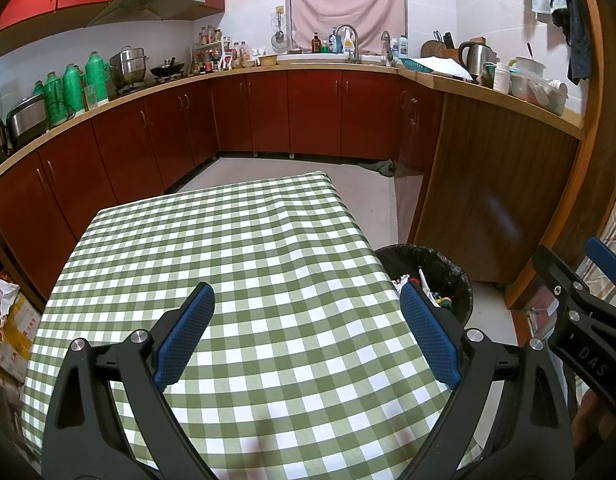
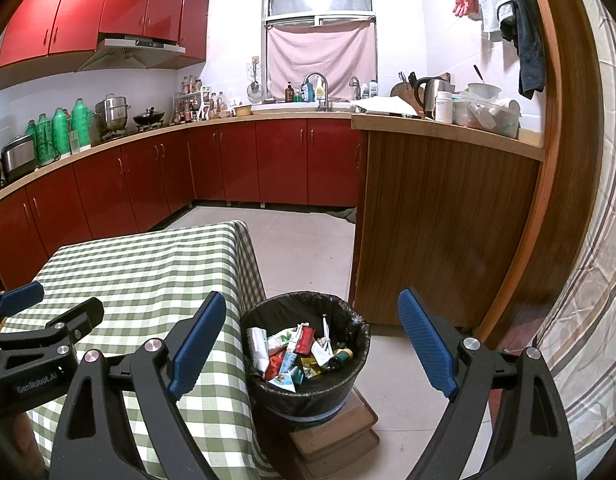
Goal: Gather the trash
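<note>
My left wrist camera looks forward along my left tongs point(image 1: 307, 336), from close above the near end of the checked table point(image 1: 235, 240), facing the far kitchen counter point(image 1: 308, 67). My right wrist camera looks the same way along my right tongs point(image 2: 312, 340), set further right, off the table's right edge and close above the bin point(image 2: 308, 390). Both views share the table, the bin just right of it, and the kitchen counter. Each camera catches the other tongs at its edge.

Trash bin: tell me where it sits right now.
The trash bin sits on the floor off the right edge of the checked table, ahead of the right gripper, before the wooden counter panel.
</note>
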Motion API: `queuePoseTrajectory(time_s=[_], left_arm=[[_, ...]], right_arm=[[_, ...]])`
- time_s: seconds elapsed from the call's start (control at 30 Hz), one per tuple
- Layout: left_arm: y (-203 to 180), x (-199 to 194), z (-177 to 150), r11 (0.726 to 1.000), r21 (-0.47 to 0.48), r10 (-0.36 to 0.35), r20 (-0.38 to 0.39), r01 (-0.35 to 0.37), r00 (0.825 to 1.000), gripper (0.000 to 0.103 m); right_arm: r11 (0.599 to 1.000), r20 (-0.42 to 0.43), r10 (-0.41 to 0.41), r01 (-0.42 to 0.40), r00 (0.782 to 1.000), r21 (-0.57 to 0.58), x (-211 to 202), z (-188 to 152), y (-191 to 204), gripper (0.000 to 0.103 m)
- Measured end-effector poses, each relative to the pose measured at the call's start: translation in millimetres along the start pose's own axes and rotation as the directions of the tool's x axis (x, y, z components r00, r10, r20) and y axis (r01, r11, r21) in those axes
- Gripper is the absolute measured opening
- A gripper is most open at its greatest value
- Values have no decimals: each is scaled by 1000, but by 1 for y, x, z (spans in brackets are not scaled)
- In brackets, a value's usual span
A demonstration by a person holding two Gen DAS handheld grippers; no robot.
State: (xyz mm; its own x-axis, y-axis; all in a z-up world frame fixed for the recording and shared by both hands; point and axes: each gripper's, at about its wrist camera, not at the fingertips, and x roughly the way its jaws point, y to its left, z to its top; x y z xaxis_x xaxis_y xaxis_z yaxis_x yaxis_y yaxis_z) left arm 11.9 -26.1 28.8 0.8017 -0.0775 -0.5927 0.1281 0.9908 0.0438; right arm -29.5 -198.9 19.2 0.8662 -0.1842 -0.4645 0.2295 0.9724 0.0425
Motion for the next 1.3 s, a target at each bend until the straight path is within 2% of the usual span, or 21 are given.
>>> queuePoseTrajectory(time_s=[1.13, 1.3], left_arm=[[-2, 4, 0, 1000, -10, -4, -7, 4, 1000, 92], [0, 7, -1, 999, -22, -29, -19, 28, 999, 91]], right_arm=[[1000, -8, 0, 0, 1000, 0, 4, -2, 0, 85], [1000, -10, 0, 0, 1000, -1, 5, -3, 0, 85]])
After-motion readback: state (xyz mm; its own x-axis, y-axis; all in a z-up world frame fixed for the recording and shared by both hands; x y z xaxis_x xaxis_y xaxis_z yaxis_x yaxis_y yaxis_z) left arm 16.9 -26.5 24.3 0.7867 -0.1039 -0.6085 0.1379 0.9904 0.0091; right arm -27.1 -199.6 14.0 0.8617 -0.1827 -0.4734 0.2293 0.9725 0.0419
